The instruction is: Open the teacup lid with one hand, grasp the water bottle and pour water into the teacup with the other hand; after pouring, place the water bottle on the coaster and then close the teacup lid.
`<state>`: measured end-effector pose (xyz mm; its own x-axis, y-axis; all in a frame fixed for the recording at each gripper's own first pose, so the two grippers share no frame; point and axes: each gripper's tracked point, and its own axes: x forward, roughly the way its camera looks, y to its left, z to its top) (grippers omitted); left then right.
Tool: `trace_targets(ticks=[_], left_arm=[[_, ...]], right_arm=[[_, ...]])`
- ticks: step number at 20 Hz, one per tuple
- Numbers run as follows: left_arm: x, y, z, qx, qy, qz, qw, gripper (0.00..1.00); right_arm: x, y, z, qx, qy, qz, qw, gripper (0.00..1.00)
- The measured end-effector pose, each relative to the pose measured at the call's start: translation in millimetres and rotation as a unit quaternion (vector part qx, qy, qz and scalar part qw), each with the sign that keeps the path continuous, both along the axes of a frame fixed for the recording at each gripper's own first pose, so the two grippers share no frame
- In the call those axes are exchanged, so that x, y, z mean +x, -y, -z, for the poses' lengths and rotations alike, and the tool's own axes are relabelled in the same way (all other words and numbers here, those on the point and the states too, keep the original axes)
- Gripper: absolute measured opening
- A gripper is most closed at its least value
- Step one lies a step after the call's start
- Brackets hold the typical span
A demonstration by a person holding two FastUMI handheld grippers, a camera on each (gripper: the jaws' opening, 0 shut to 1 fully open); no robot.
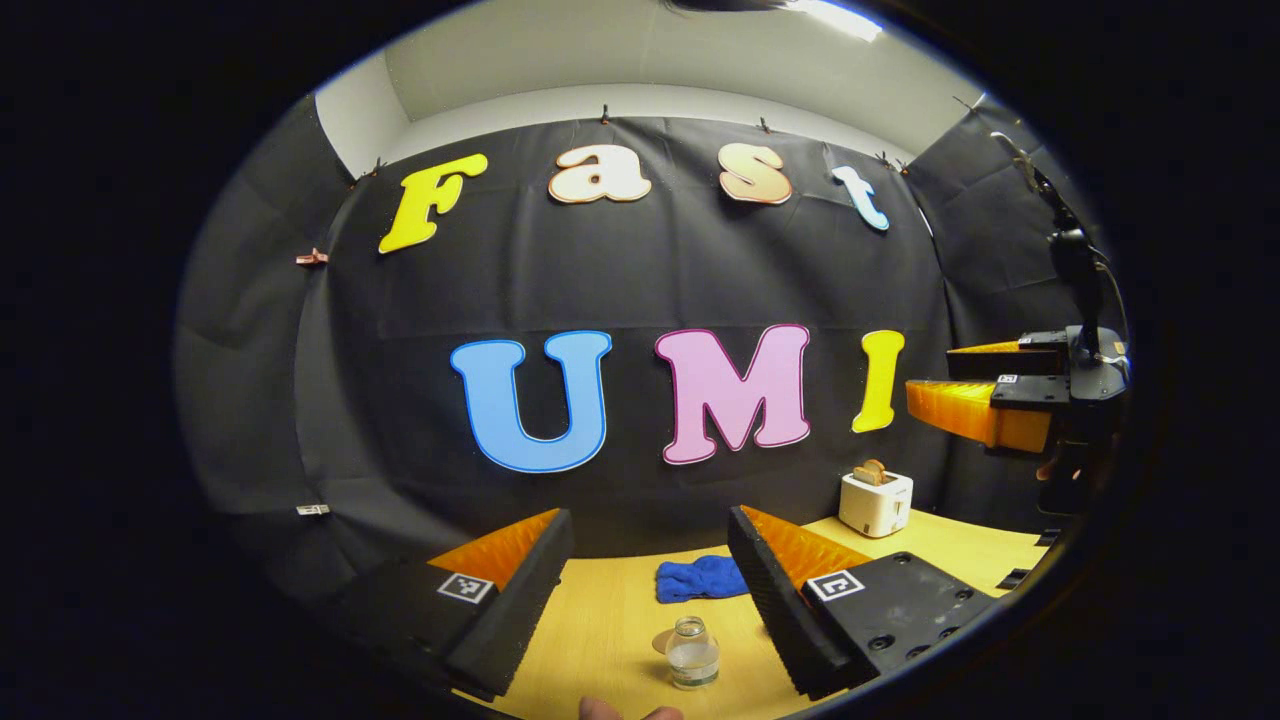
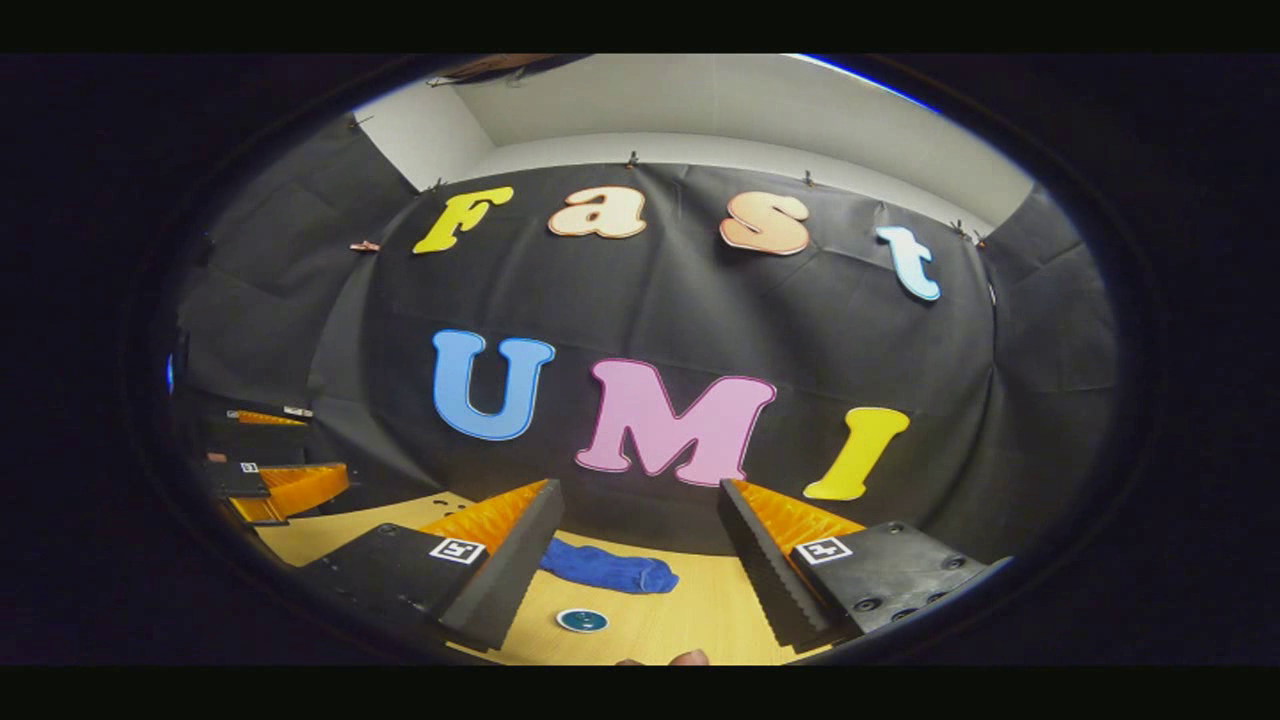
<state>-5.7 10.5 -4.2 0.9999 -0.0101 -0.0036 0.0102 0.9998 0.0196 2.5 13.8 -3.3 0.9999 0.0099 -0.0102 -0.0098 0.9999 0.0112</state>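
Jaws of both my left gripper (image 1: pixel 650 570) and right gripper (image 2: pixel 640 545) gape, empty; the small clear glass water bottle (image 1: pixel 692 652) looks slippery, so I'd grip mid-body.

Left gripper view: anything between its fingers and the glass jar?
Nothing. Bare table only; the glass jar stands below the open left gripper, untouched.

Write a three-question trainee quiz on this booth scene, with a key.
1. True or false: the left gripper is shut on the glass jar.
2. What sits on the table near the wall, right of the blue cloth? A kettle; B toaster; C bowl.
3. Fill in: in the right gripper view, the small round coaster lies in front of the blue ____.

Key: 1 false; 2 B; 3 cloth.
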Motion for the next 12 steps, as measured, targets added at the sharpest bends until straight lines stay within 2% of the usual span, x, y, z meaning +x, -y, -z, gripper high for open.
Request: trace_targets(ticks=[6,12], left_arm=[[4,2,14,-0.009,-0.005,-0.001,1.0,0.98],[16,10,68,-0.007,-0.023,0.005,1.0,0.98]], right_arm=[[5,-12,35,0.01,-0.019,-0.022,1.0,0.96],[21,-22,123,0.015,-0.053,-0.033,0.998,0.96]])
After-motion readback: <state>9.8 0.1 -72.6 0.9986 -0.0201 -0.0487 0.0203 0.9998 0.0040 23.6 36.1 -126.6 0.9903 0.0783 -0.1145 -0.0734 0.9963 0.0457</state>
